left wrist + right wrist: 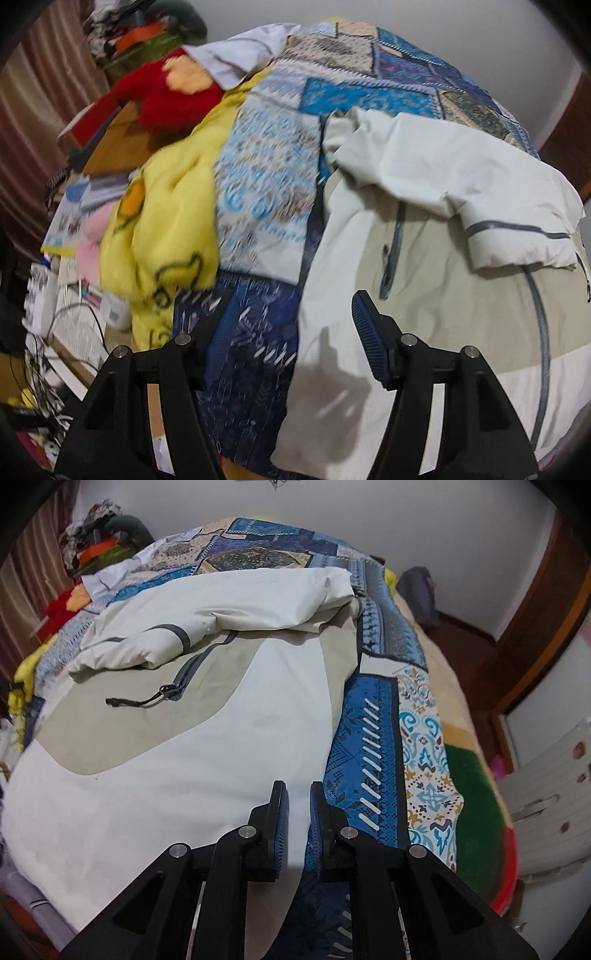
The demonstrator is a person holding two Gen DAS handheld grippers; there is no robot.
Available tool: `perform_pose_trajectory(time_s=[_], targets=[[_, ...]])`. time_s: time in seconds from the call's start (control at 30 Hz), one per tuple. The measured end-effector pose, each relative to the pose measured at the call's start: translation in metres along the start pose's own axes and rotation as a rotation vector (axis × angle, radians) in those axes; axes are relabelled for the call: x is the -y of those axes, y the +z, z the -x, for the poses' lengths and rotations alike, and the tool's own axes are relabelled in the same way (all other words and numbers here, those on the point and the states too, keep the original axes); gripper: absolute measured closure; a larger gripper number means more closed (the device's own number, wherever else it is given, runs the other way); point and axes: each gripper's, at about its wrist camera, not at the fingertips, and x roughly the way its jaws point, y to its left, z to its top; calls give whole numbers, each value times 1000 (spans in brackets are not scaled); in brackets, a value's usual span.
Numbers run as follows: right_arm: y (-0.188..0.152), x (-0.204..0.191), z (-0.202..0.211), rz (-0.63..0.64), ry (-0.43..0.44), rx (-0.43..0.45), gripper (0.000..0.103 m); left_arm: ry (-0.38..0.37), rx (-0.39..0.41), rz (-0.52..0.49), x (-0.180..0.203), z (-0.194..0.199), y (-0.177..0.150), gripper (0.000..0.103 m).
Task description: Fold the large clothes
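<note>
A large white and beige jacket with grey zips lies spread on a blue patterned bedspread. One sleeve is folded across its chest. It also shows in the left wrist view, sleeve laid over it. My left gripper is open and empty, above the jacket's left edge. My right gripper has its jaws nearly closed over the jacket's right edge; a narrow gap shows, with cloth between the pads.
A yellow blanket and a red plush lie left of the bedspread. Books, cables and clutter sit beyond the bed's left edge. A white chair and wooden door frame stand on the right.
</note>
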Motion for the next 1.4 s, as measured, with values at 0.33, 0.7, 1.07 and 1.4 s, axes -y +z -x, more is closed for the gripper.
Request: perform_pose_trajectory(time_s=[0.33, 0.7, 1.07, 1.4], targets=[[-5, 49, -13, -179, -5, -20, 20, -31, -77, 22, -8, -22, -31, 41], [-19, 34, 44, -280, 268, -28, 20, -265, -242, 114, -23, -43, -71, 35], [-27, -23, 27, -212, 408, -91, 81, -485, -323, 184, -1, -66, -84, 18], [29, -47, 17, -163, 507, 19, 94, -395, -217, 34, 51, -39, -49, 98]])
